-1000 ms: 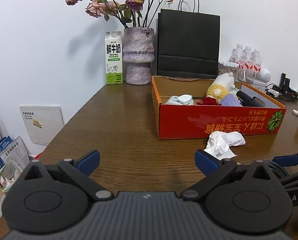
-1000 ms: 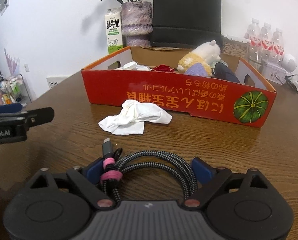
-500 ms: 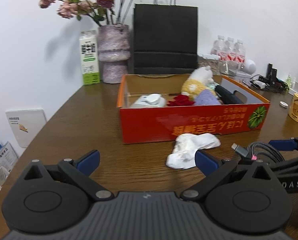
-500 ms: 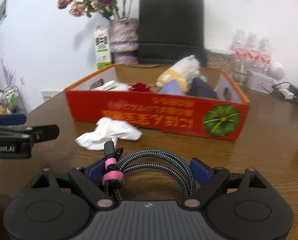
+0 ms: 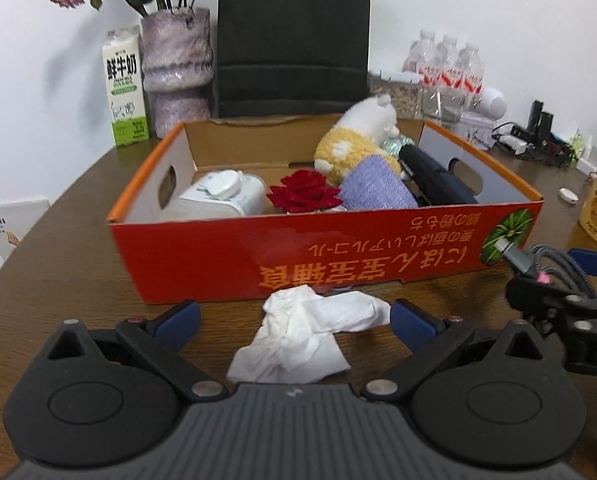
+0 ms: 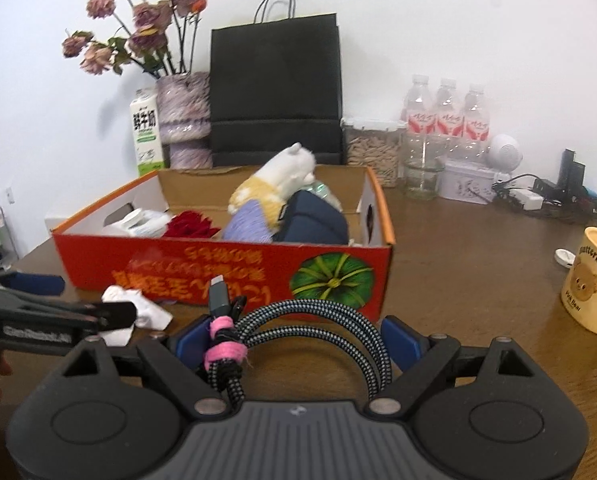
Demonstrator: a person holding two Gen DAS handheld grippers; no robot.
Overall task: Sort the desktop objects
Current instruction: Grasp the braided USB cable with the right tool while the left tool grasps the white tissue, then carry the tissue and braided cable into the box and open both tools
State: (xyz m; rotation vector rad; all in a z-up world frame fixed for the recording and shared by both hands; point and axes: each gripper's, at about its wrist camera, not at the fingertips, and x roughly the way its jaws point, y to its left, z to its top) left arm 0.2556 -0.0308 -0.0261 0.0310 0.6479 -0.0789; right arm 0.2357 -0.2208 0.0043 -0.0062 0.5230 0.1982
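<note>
A: So, nearest first: what's in the right claw [image 6: 298, 338]?

B: A coiled braided cable [image 6: 298, 328], tied with a pink band. The jaws stand wide, one pad against each side of the coil, and it sits off the counter [image 6: 478, 256], so I'd say it is held and on its way to the box.

A: And the left claw [image 5: 294, 318]?

B: Spread wide with nothing gripped. A crumpled white tissue [image 5: 302, 336] lies on the counter between its fingers, untouched by the pads as far as I can tell.

A: Beyond those?

B: The red cardboard box [image 5: 338, 252], just behind the tissue. Already inside it: a pack of wipes [image 5: 222, 196], a red rose [image 5: 304, 194], a purple cloth [image 5: 378, 192], a plush toy [image 5: 358, 140] and a dark blue case [image 5: 434, 180].

A: Then how far along?

B: Well on, I judge. The cable and the tissue look like the last loose pieces near the box. Whether the yellow mug [image 6: 594, 280] off to the right needs sorting, I cannot tell.
</note>
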